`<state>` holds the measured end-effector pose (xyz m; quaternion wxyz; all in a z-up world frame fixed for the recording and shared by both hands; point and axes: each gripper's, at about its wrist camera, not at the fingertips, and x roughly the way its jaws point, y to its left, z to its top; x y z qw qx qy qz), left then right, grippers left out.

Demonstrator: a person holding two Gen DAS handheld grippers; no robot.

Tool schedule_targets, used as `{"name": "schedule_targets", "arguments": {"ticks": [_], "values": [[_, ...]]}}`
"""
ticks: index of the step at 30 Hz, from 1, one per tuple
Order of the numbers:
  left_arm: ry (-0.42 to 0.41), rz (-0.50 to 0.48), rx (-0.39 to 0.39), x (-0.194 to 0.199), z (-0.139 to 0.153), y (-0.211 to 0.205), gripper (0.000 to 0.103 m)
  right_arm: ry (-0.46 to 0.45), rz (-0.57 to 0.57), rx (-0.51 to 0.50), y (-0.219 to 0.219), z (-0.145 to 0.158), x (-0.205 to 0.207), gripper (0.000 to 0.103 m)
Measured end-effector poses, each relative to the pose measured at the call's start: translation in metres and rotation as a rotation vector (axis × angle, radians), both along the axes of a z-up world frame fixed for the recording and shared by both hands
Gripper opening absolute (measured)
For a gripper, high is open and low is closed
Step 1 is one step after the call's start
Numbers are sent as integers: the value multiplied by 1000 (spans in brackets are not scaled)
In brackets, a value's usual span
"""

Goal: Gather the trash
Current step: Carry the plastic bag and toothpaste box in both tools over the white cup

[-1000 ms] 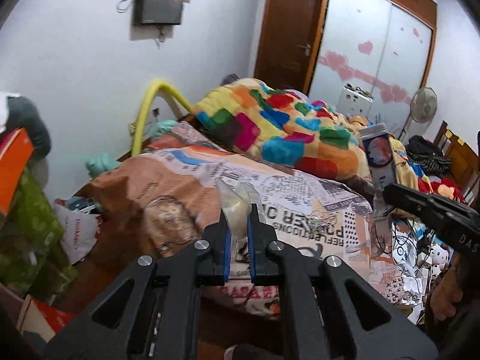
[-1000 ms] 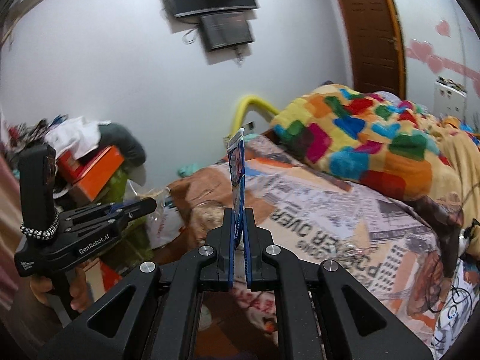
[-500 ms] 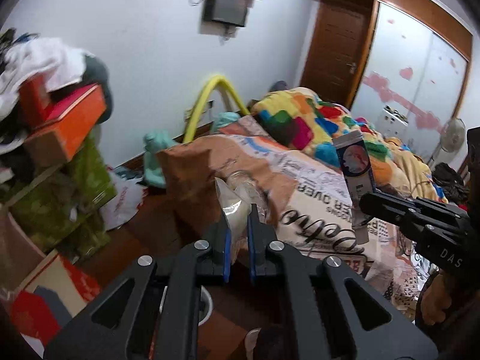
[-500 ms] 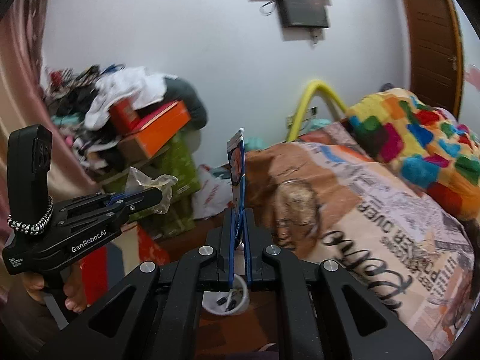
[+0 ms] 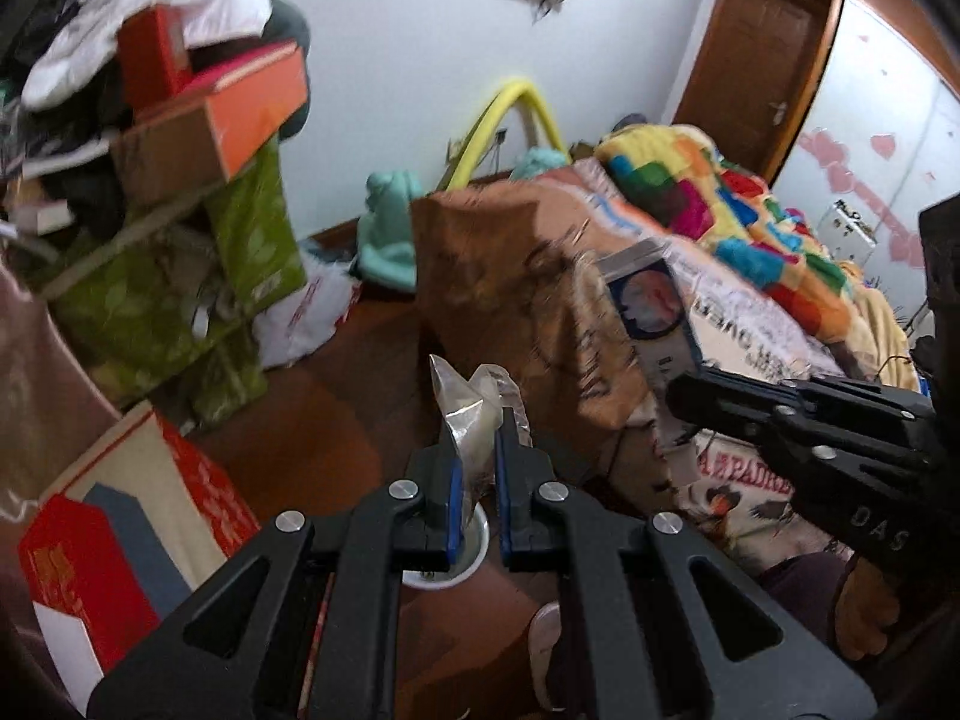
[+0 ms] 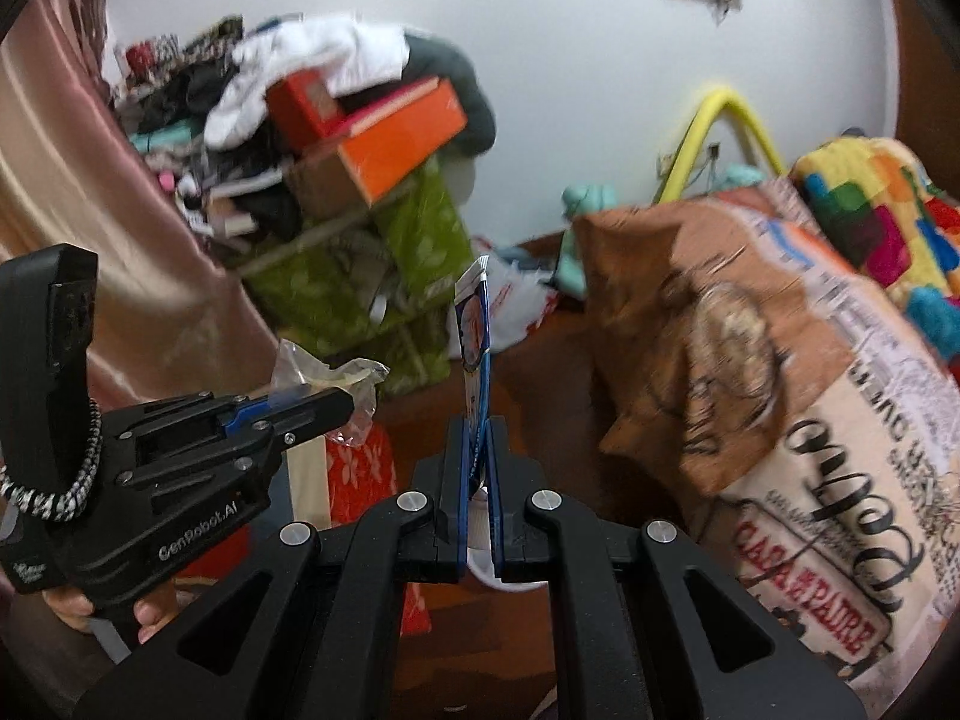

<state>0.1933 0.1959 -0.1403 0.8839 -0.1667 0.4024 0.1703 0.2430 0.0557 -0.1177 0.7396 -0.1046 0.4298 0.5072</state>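
Both hands loaded, bin right below

The left gripper (image 5: 475,456) was clamped on a crumpled plastic wrapper (image 5: 465,405), and the right gripper (image 6: 477,480) pinched a flat blue-and-white carton (image 6: 474,324) standing upright on its long axis. A small white bin (image 5: 474,546) sat on the floor just past the left fingers (image 5: 450,480), peeking between them. The left looked nearer to it, I'd say, so its drop seemed to go first.
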Motion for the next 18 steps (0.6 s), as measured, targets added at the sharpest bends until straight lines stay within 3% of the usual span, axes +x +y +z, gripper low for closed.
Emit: {"name": "schedule_targets", "arguments": {"ticks": [11, 18], "values": [[150, 50, -131, 4, -87, 27, 8, 125, 79, -211, 44, -91, 9, 5], [244, 71, -263, 12, -147, 38, 8, 208, 98, -300, 60, -132, 19, 5]]}}
